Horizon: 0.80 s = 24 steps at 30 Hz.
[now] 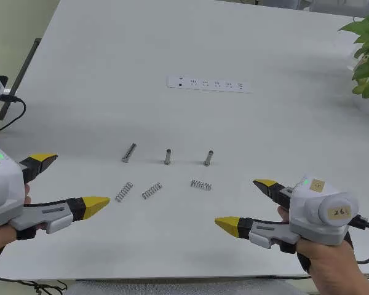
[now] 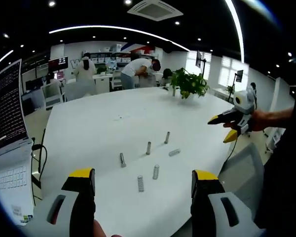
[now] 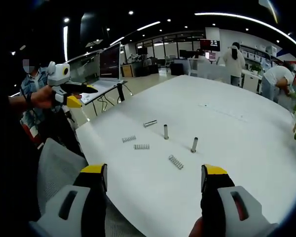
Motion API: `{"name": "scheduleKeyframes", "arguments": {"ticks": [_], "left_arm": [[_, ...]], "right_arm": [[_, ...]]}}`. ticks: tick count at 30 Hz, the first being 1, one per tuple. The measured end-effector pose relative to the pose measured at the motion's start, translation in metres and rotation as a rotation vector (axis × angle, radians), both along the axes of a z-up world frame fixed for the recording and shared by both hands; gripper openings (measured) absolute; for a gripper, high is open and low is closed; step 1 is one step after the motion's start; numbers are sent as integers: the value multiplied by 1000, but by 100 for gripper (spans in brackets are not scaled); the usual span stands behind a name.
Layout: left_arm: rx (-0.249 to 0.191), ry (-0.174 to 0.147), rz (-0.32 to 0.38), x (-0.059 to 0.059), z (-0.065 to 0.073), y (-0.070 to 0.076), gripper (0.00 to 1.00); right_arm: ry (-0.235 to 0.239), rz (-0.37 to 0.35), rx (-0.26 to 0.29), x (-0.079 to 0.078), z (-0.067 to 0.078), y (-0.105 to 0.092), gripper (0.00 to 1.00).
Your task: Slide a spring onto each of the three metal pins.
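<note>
**Nothing Picked Up Yet**

Wide open and empty: left gripper (image 1: 77,180) and right gripper (image 1: 241,203), at the near edge of the white table (image 1: 264,123). In the middle, three pins (image 1: 168,157) in a row, left pin (image 1: 129,152) lying down. Just in front, three loose springs (image 1: 151,190).

1. The head view looks forward and down from above the near edge of the white table (image 1: 172,49), with the left gripper (image 1: 77,180) and right gripper (image 1: 241,203) in its bottom corners.
2. The left gripper view sits low at that edge and faces across the tabletop, with the right gripper at its right and a plant (image 2: 190,84) beyond.
3. The right gripper view sits low at the same edge and faces across the top, with the left gripper at its left.
4. All three views share the pins (image 1: 168,157) and springs (image 1: 151,190), which lie near each camera.
</note>
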State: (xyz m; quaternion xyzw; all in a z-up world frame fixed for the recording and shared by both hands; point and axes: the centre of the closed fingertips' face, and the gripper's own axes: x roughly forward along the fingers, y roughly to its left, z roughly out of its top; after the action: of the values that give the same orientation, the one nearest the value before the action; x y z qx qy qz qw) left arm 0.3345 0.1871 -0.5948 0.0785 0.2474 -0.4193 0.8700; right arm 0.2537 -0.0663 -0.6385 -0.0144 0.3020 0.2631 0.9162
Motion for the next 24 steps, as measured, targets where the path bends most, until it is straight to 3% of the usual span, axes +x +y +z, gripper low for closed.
{"name": "scheduleKeyframes", "arguments": {"ticks": [24], "left_arm": [[-1, 0, -1, 1, 1, -1, 77]], "right_arm": [[-1, 1, 1, 1, 0, 0, 77]]}}
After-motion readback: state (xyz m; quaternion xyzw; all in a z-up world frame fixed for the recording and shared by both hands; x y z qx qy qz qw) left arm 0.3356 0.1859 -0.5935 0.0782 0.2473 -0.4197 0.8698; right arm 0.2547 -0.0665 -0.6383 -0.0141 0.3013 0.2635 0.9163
